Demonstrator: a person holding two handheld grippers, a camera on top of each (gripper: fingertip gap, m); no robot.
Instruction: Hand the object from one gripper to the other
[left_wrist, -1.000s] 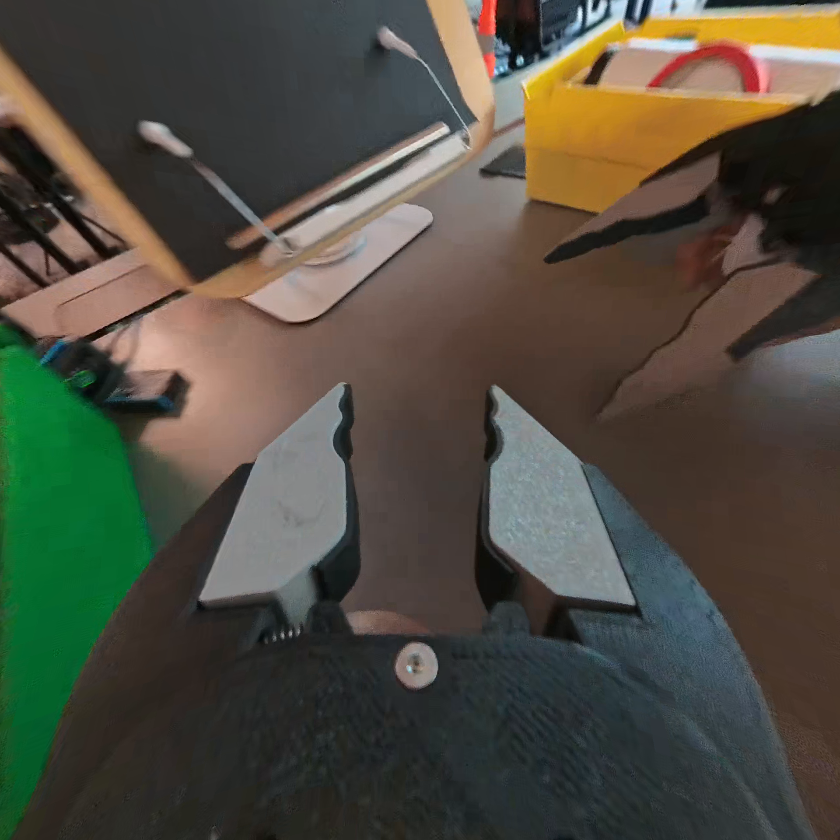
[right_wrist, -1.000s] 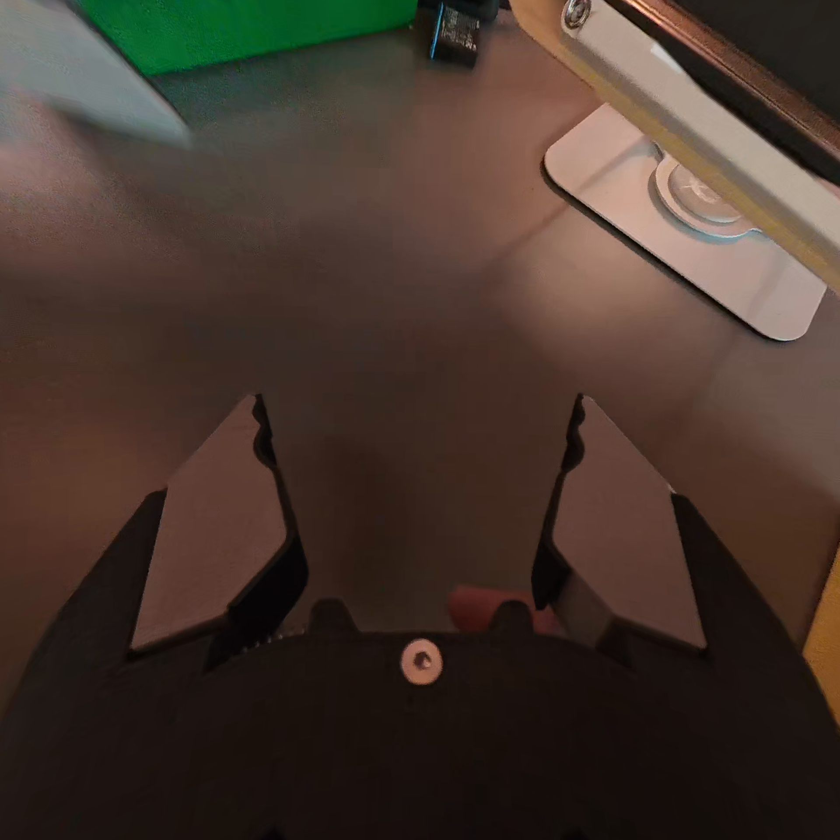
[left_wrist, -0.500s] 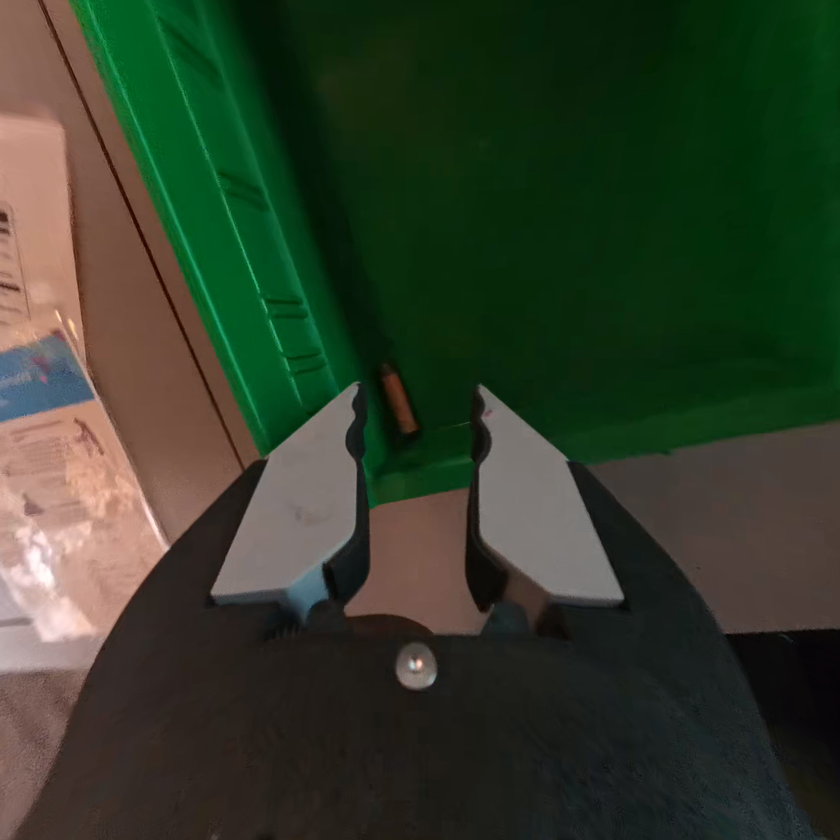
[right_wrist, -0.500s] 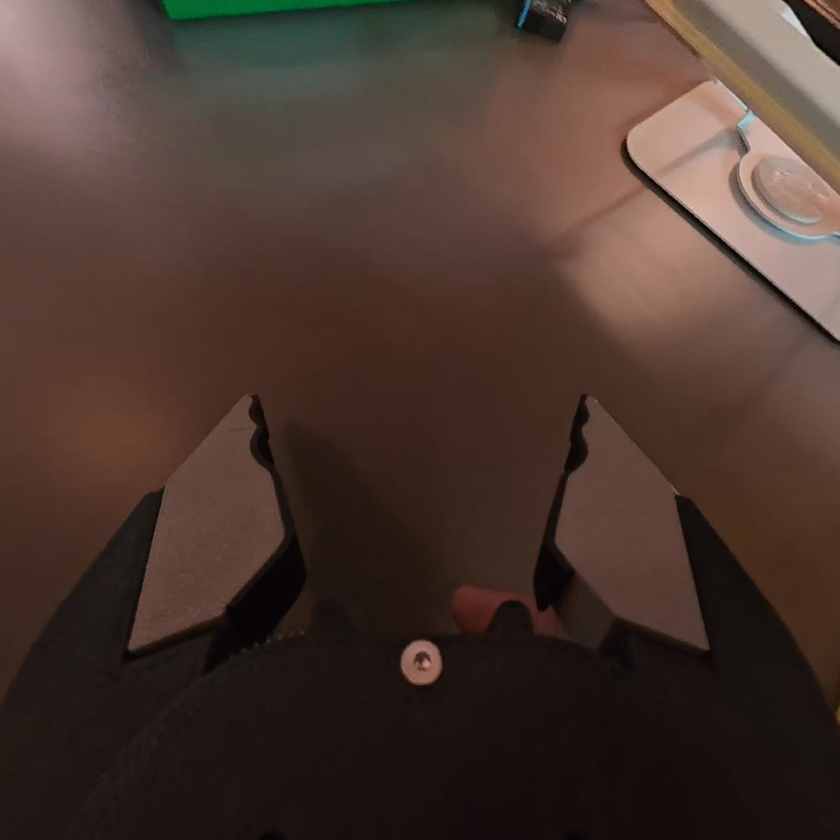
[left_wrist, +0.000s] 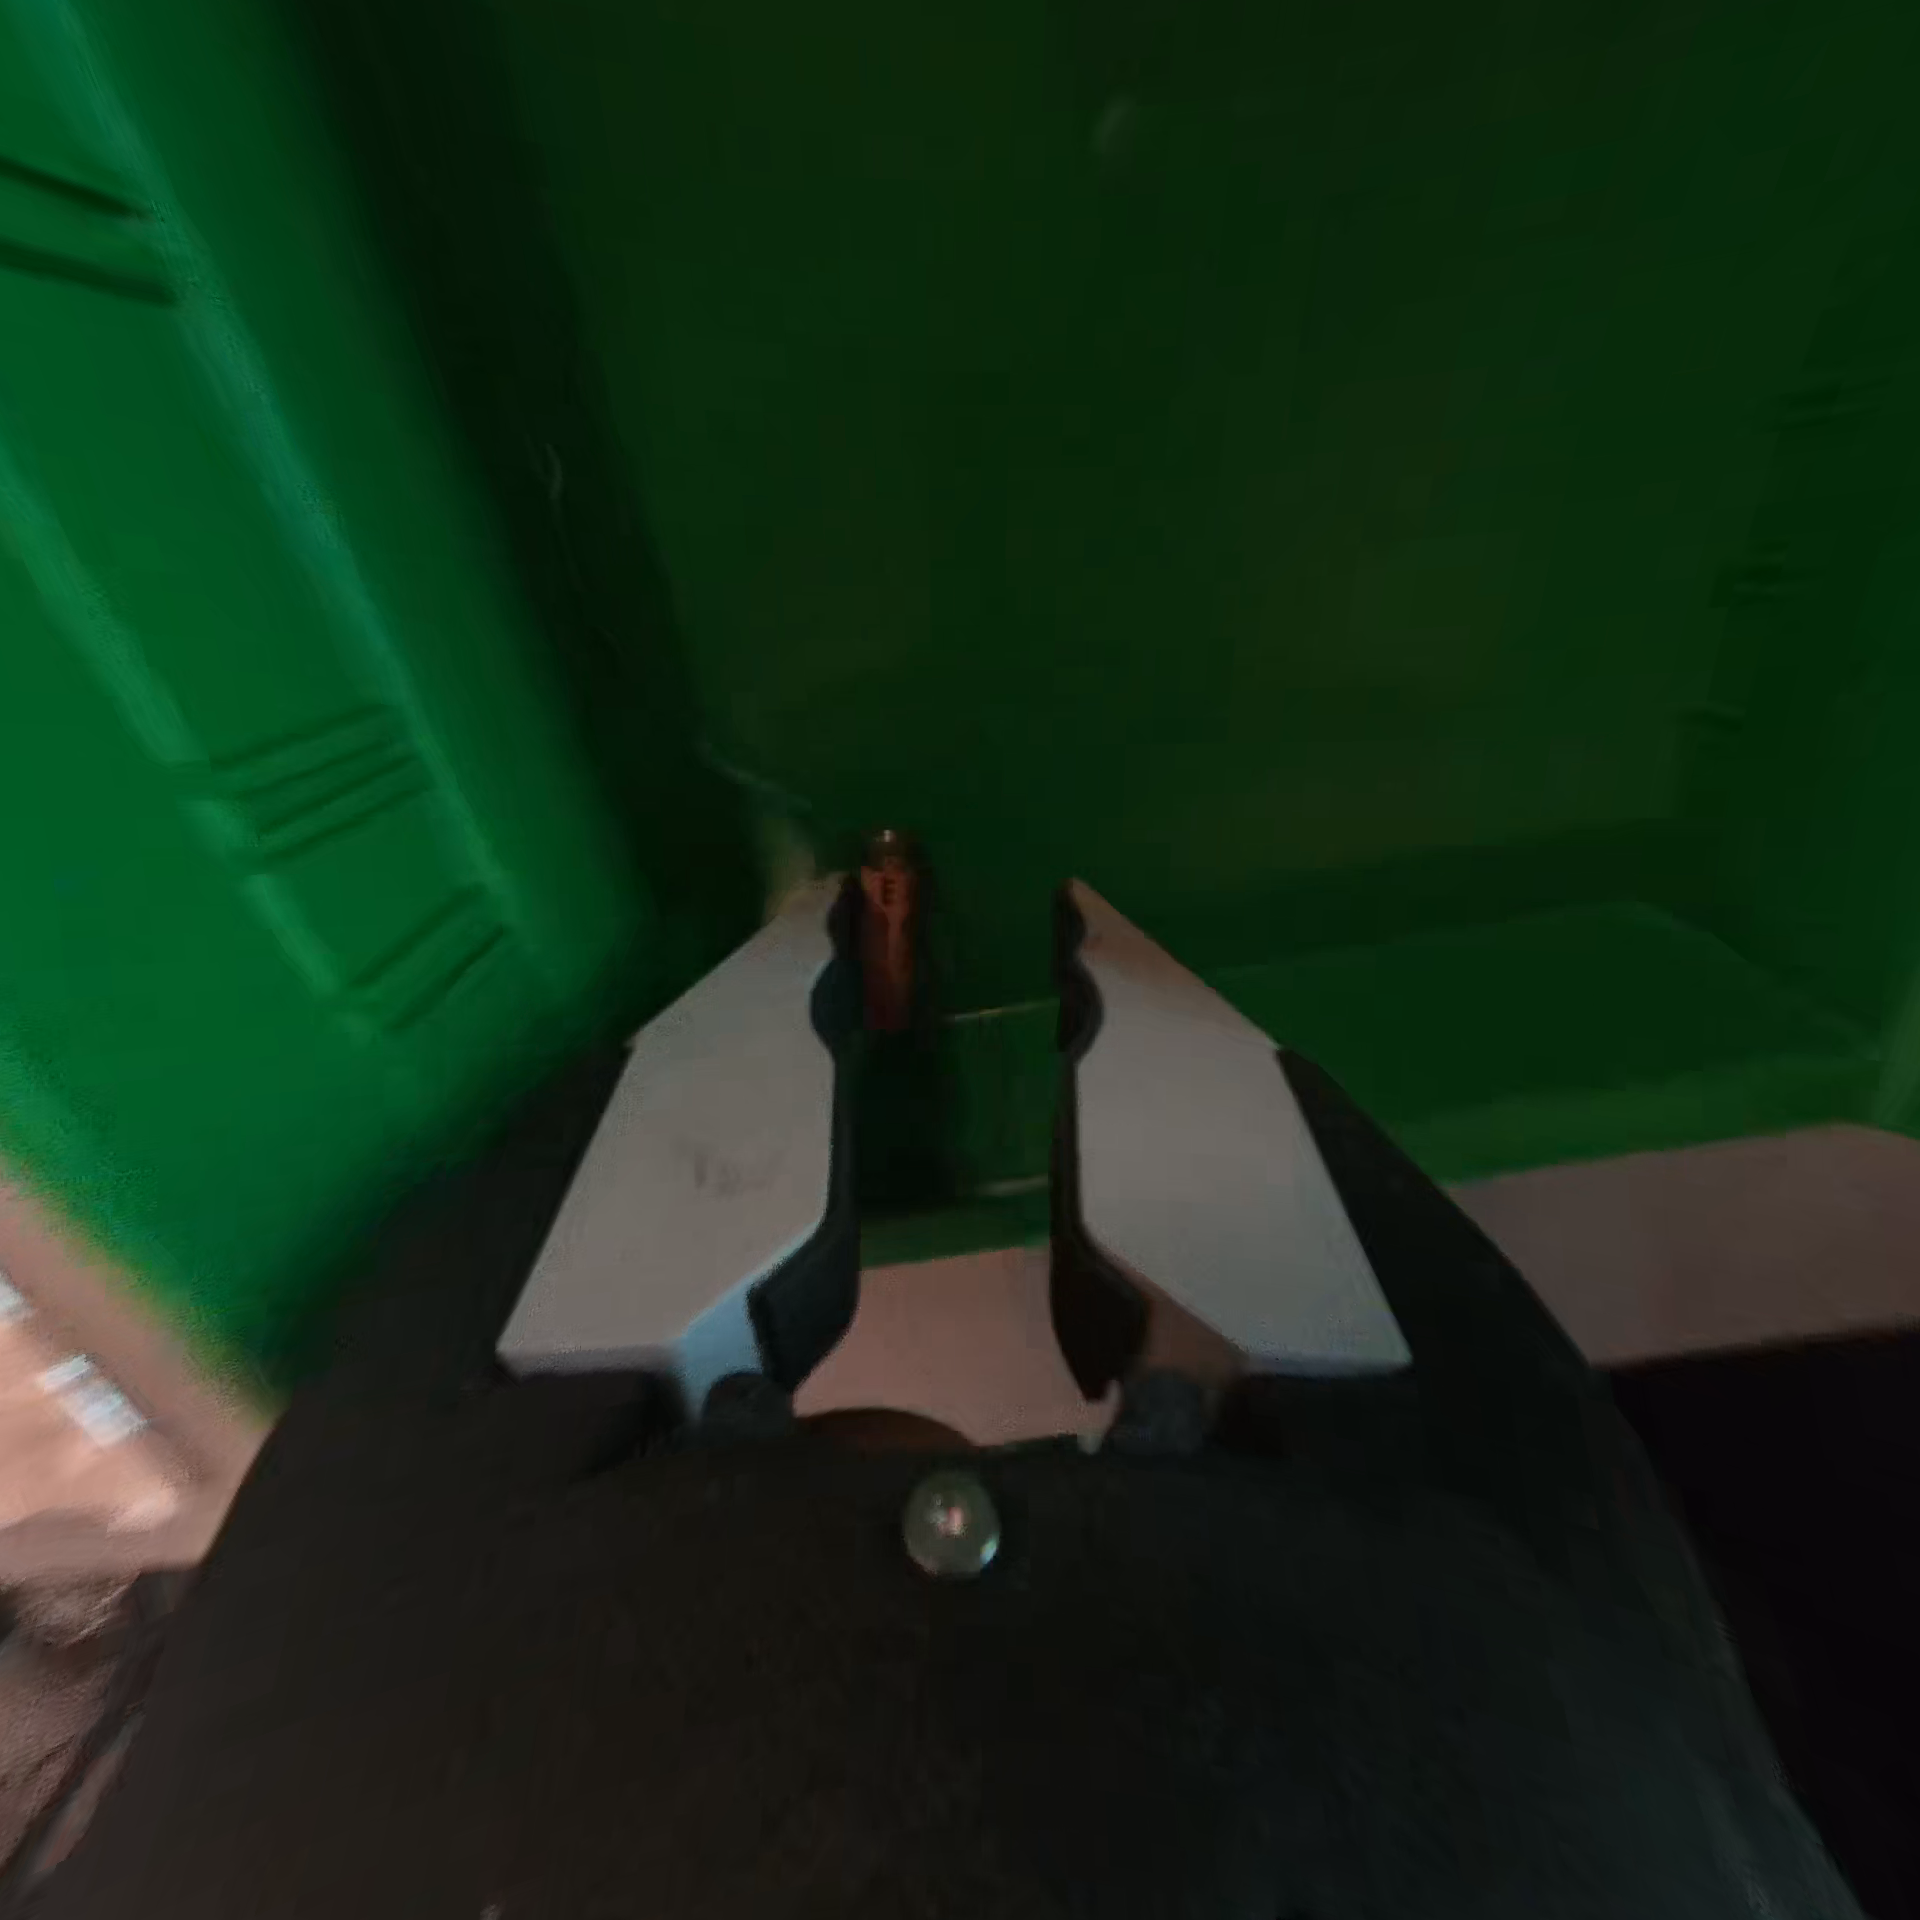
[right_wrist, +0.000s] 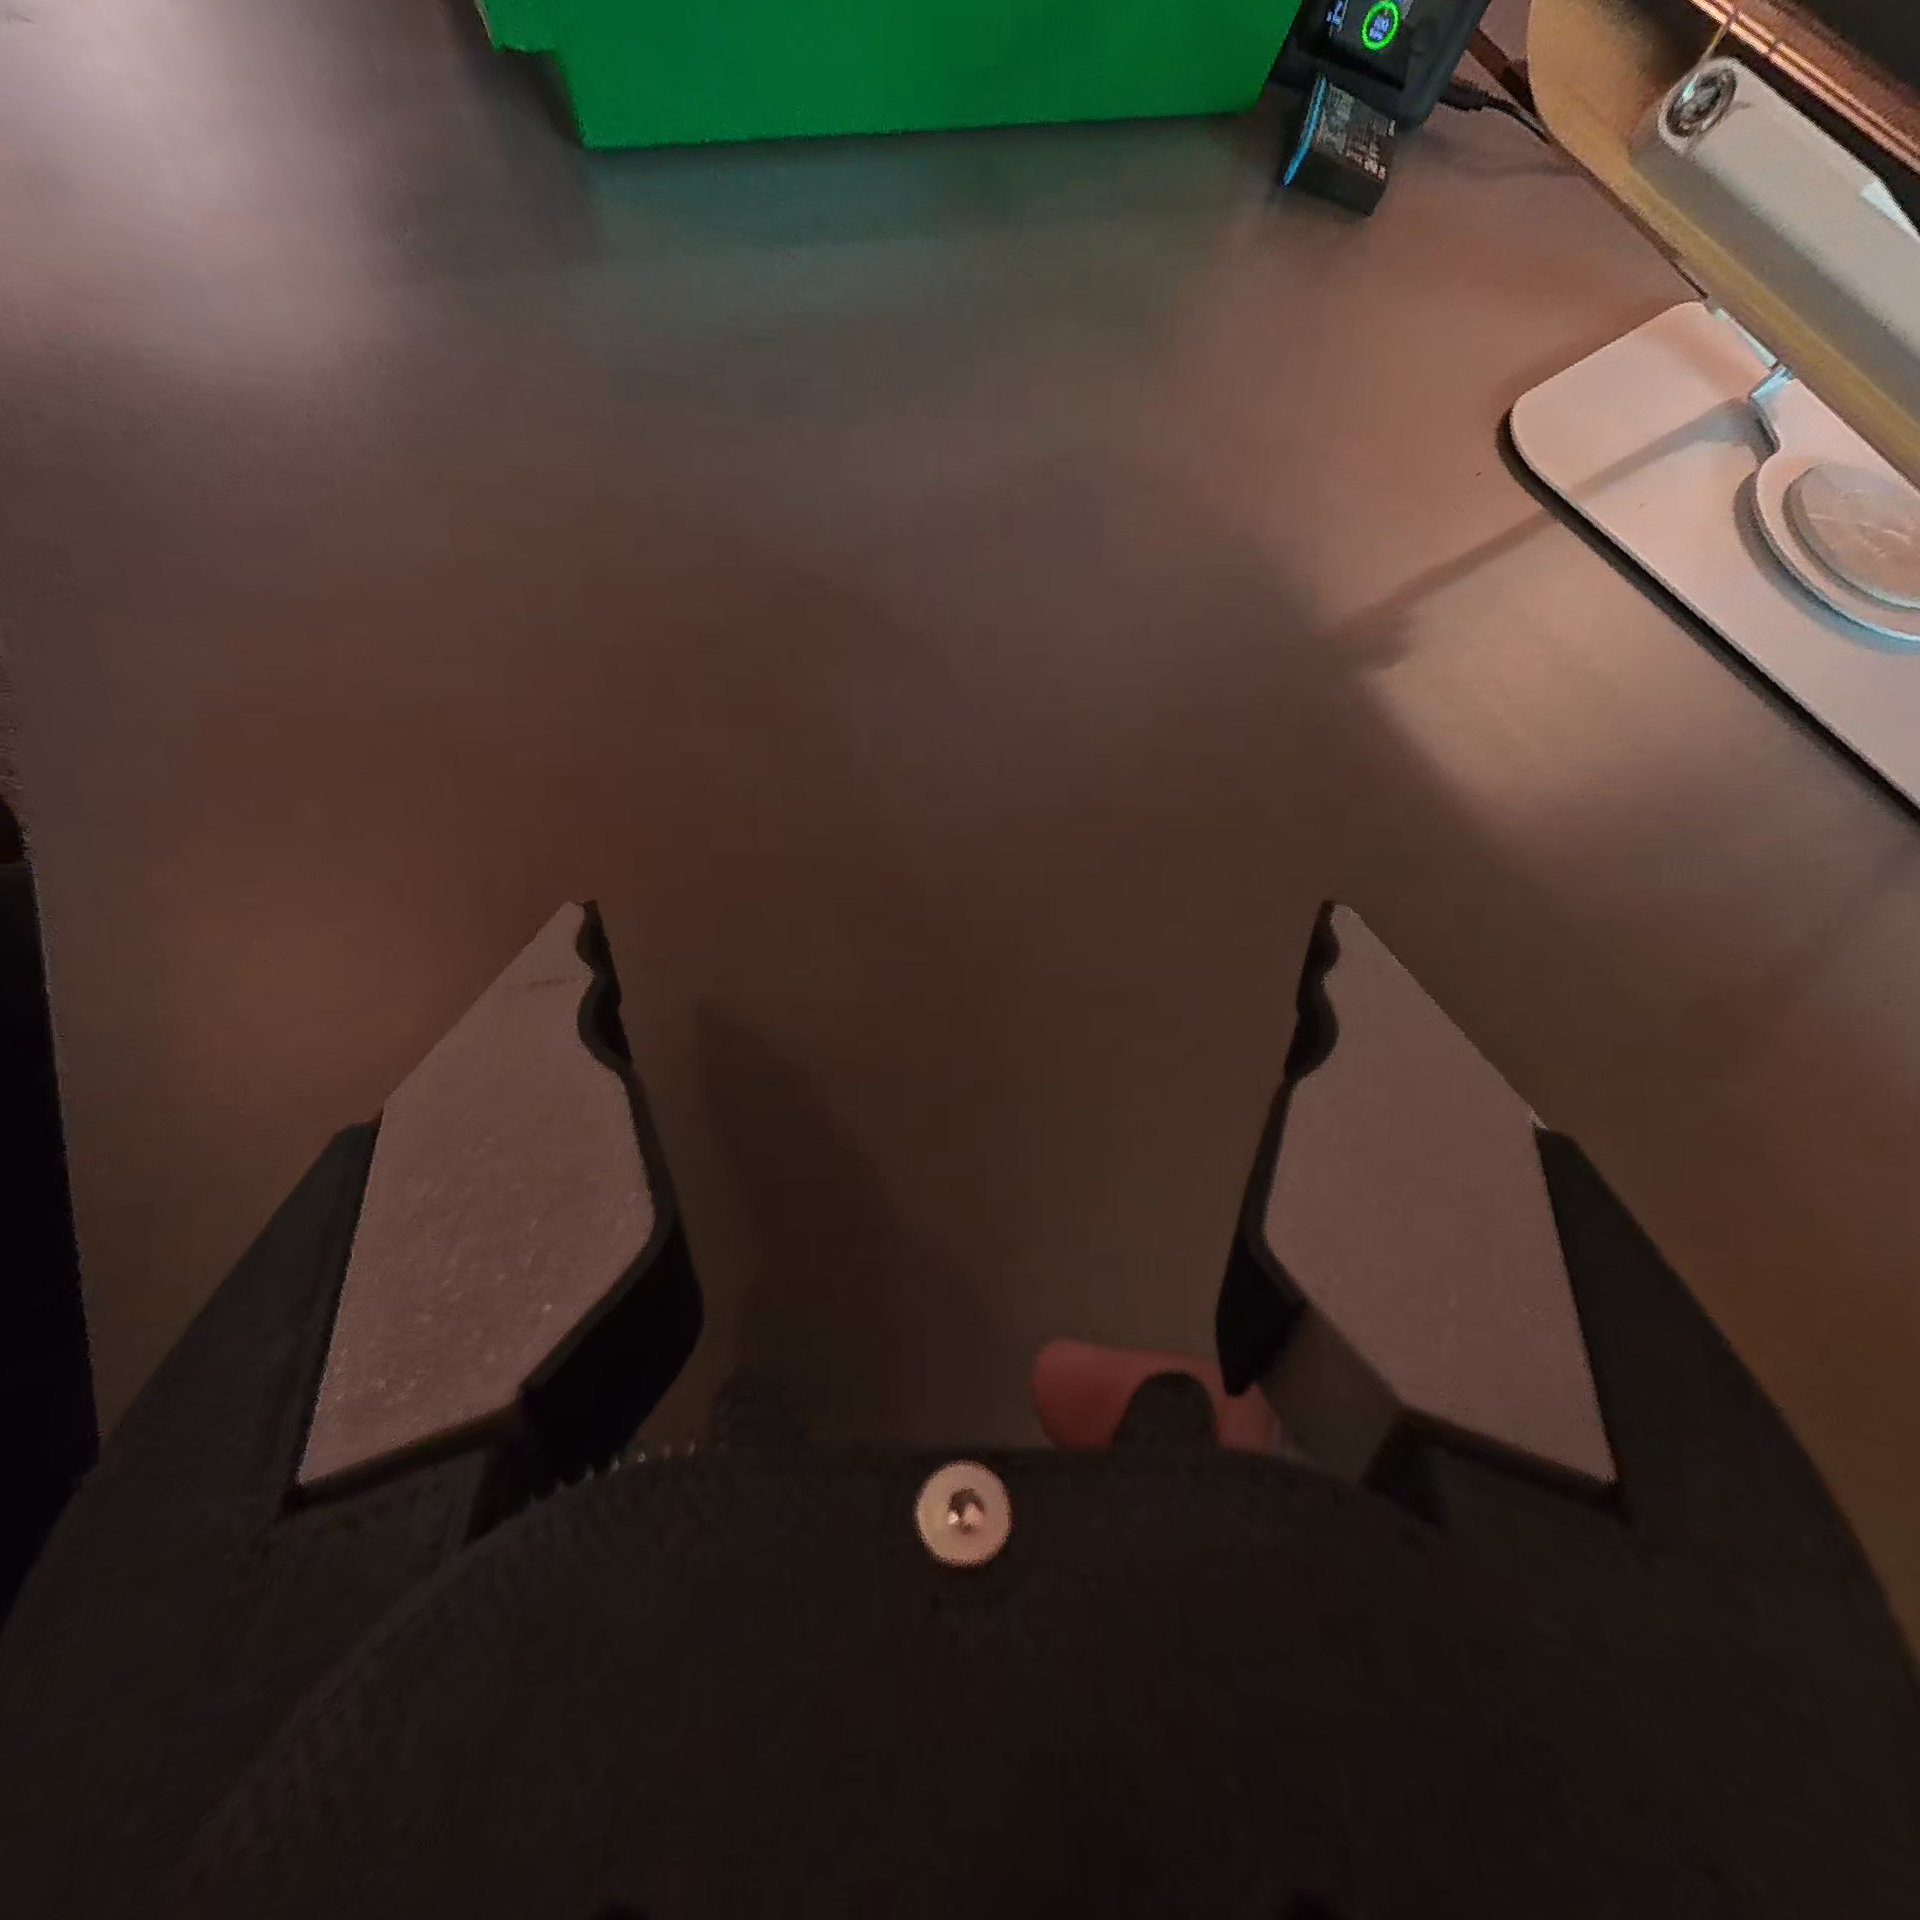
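So the big brown table (right_wrist: 935, 520) has a green bin (left_wrist: 1143, 416) sitting on it, and the left gripper (left_wrist: 948, 914) is poked down into the bin's corner, jaws apart with nothing pinched. The right gripper (right_wrist: 961, 935) just hangs over bare tabletop, spread wide and empty. The object is a little coppery cylinder (left_wrist: 888, 935) lying on the bin floor, right up against the left finger. My worry: it's off-centre and tucked by the wall, so closing could flick it away or catch only its end.
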